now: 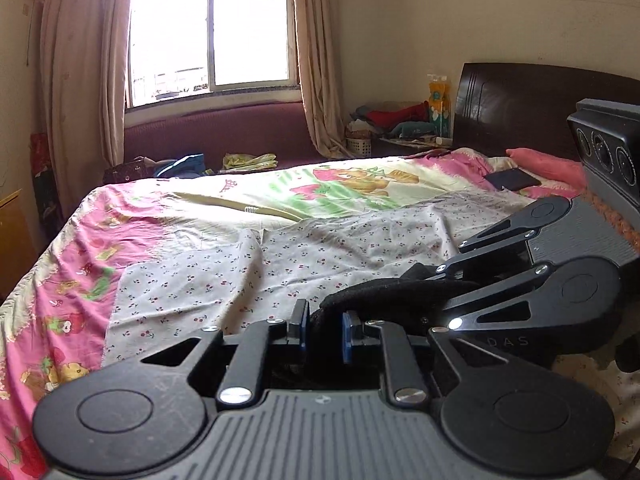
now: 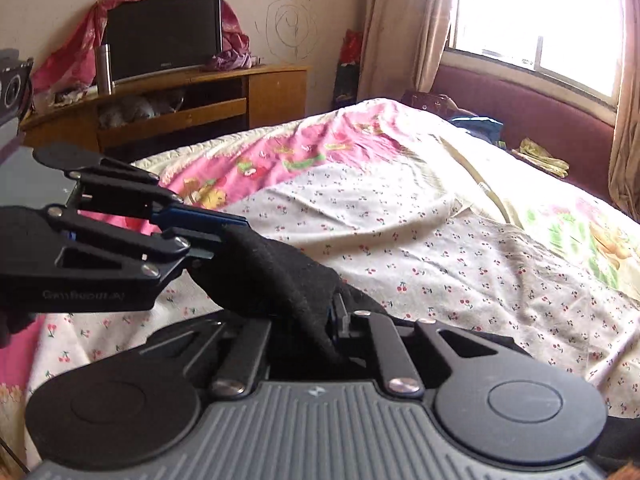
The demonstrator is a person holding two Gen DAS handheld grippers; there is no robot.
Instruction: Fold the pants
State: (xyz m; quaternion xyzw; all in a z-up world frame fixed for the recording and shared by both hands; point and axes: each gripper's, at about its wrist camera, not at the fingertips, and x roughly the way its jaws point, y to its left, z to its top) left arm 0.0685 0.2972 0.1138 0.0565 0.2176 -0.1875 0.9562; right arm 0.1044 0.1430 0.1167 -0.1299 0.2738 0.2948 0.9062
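The pants point(image 1: 376, 294) are black cloth, bunched between the two grippers above the bed point(image 1: 248, 236). In the left wrist view my left gripper point(image 1: 324, 332) is shut on a fold of them, and my right gripper point(image 1: 436, 276) comes in from the right, shut on the same cloth. In the right wrist view my right gripper point(image 2: 320, 320) pinches the black pants point(image 2: 276, 272), and the left gripper point(image 2: 228, 232) enters from the left, shut on their other end. Most of the pants are hidden below the grippers.
The bed has a cherry-print sheet point(image 2: 440, 264) over a pink cartoon cover point(image 2: 280, 148). A dark headboard point(image 1: 520, 104) and a black flat thing point(image 1: 512, 180) are at the far right. A TV cabinet point(image 2: 192, 100) stands beyond the bed. A maroon bench point(image 1: 224, 132) sits under the window.
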